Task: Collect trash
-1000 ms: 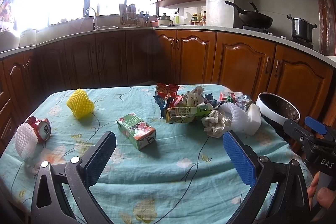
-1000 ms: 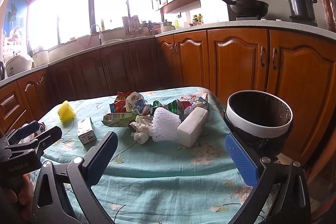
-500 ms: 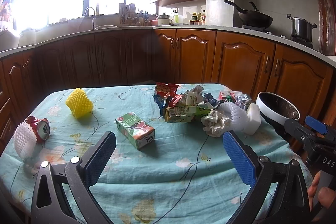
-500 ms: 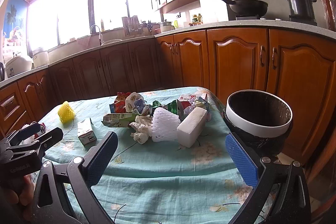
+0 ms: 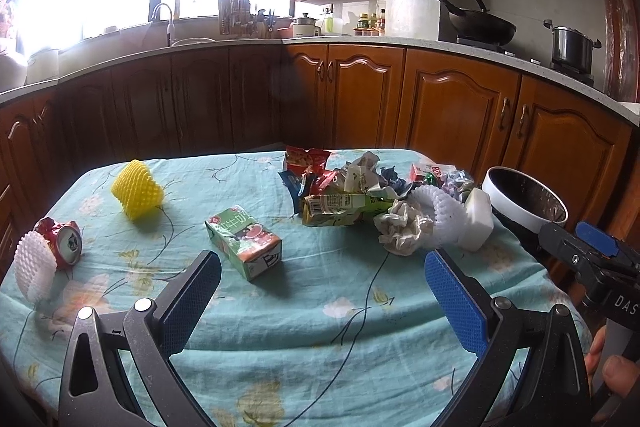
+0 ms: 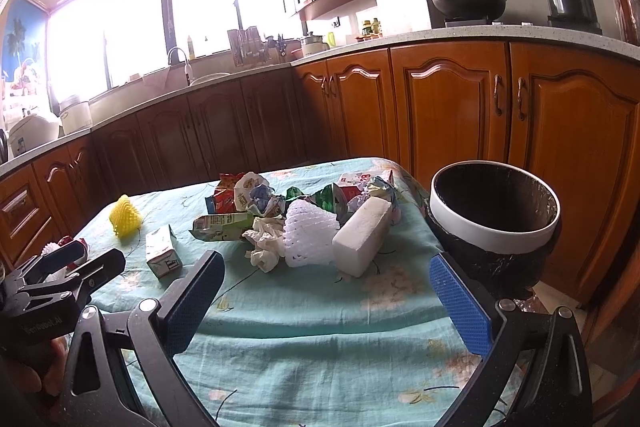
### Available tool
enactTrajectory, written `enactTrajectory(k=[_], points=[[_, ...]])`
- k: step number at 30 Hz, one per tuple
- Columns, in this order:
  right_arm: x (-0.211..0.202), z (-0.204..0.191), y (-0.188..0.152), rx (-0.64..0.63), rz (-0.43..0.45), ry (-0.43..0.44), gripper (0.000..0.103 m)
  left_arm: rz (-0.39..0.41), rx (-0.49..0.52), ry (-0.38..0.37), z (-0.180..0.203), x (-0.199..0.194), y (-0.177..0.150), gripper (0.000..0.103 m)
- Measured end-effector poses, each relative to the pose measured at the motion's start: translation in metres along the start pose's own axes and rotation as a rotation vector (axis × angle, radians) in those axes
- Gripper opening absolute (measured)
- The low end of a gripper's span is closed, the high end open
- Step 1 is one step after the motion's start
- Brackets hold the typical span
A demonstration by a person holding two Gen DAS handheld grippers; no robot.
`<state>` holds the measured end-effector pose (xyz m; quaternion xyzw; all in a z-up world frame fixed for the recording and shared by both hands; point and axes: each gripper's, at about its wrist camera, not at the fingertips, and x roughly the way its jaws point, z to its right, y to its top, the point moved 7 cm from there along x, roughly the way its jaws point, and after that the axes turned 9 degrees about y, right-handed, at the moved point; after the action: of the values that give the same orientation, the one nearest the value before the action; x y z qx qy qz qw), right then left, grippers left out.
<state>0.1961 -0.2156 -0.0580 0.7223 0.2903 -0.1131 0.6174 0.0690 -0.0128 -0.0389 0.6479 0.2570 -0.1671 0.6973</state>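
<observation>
table [image 5: 304, 311]: covered in a teal flowered cloth; every scrap of trash lies on it, nothing collected yet.
bin [image 6: 494, 215]: black, white-rimmed, off the table's right edge, mouth unobstructed.
trash pile [image 5: 360, 195]: wrappers, crumpled paper, white foam net, heaped at the table's bin side.
foam block [image 6: 362, 237]: at the pile's bin side, long axis pointing toward the bin; probably the first pick.
juice carton [image 5: 243, 242]: lying alone left of the pile, just ahead of the left fingers.
right gripper [image 6: 326, 301]: fingers spread, nothing held; nearer the pile and bin.
left gripper [image 5: 320, 307]: fingers spread, nothing held.
</observation>
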Motion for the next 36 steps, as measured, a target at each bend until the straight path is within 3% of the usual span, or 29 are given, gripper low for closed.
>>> enactTrajectory(k=[11, 15, 21, 25, 30, 33, 35, 36], points=[[0.025, 0.031, 0.007, 0.1, -0.073, 0.003, 0.103, -0.07, 0.1, -0.061, 0.027, 0.046, 0.015, 0.102], [0.04, 0.04, 0.011, 0.119, -0.101, 0.011, 0.102, -0.084, 0.075, -0.113, 0.038, 0.064, 0.025, 0.102], [0.071, 0.055, 0.014, 0.173, -0.166, 0.023, 0.089, -0.11, 0.086, -0.141, 0.058, 0.1, 0.038, 0.091], [0.097, 0.068, 0.008, 0.23, -0.233, 0.035, 0.079, -0.168, 0.101, -0.149, 0.069, 0.131, 0.039, 0.075], [0.122, 0.08, -0.002, 0.306, -0.301, 0.074, 0.068, -0.243, 0.087, -0.174, 0.077, 0.171, 0.039, 0.067], [0.134, 0.082, -0.008, 0.342, -0.33, 0.118, 0.06, -0.261, 0.088, -0.209, 0.084, 0.183, 0.038, 0.051], [0.136, 0.08, -0.01, 0.354, -0.335, 0.162, 0.044, -0.263, 0.091, -0.238, 0.088, 0.185, 0.039, 0.03], [0.134, 0.077, -0.01, 0.352, -0.332, 0.179, 0.042, -0.261, 0.097, -0.245, 0.09, 0.186, 0.039, 0.025]])
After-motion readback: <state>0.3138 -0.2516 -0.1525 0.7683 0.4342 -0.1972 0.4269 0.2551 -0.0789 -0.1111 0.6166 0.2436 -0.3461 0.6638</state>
